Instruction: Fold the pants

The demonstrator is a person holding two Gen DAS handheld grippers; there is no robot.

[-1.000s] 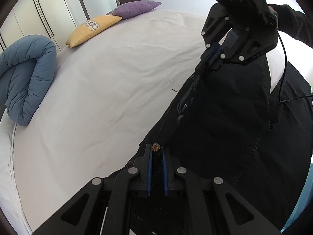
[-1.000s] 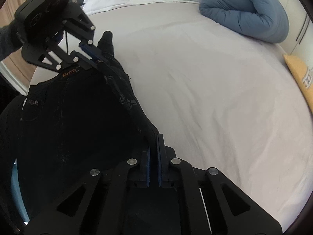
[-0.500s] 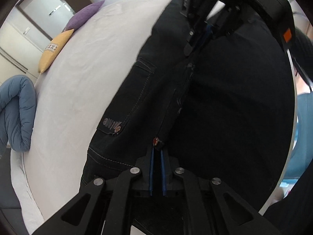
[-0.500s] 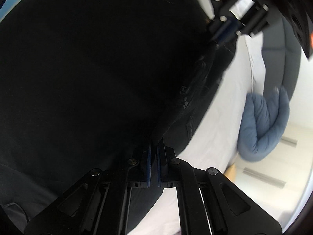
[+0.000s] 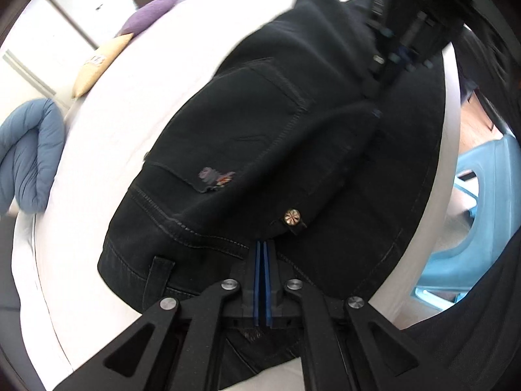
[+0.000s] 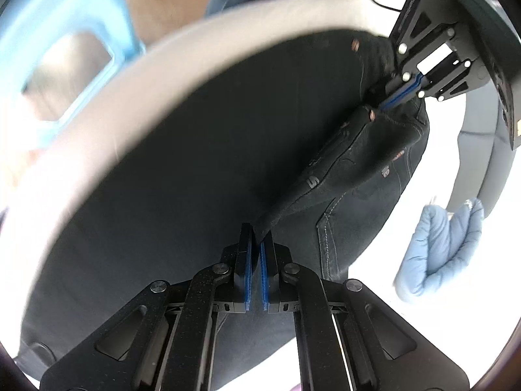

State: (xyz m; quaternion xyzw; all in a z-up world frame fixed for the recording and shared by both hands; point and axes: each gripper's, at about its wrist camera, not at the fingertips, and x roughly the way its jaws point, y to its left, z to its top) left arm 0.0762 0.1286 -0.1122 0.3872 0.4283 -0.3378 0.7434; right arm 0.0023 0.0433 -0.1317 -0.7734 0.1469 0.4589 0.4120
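The black pants (image 5: 260, 150) lie spread over the near edge of a white bed (image 5: 107, 150), their waistband end bunched and lifted between the two tools, with a stitched back pocket and a small embroidered patch facing up in the left wrist view. A metal button (image 5: 290, 217) sits on a tab of the waistband just ahead of the left gripper (image 5: 263, 244), whose blue pads are pressed together on the waistband cloth, so it holds the pants in a narrow pinch. In the right wrist view the same gripper (image 6: 395, 97) shows from the side, its blue pads clamped on a fold of dark denim beside a copper rivet. The right gripper (image 6: 256, 238) pinches a ridge of the black fabric (image 6: 202, 150) that rises into its nearly shut pads, and a taut crease of cloth runs from there up toward the left tool. From the left wrist camera the right gripper (image 5: 399, 55) is blurred at the upper right, over the far end of the lifted fold, and its grip cannot be made out there. On the bed well apart from the pants lie a rolled blue duvet (image 5: 29, 156), a yellow pillow (image 5: 97, 65) and a purple pillow (image 5: 153, 13). Beside the bed stands a light blue plastic stool (image 5: 472, 221).
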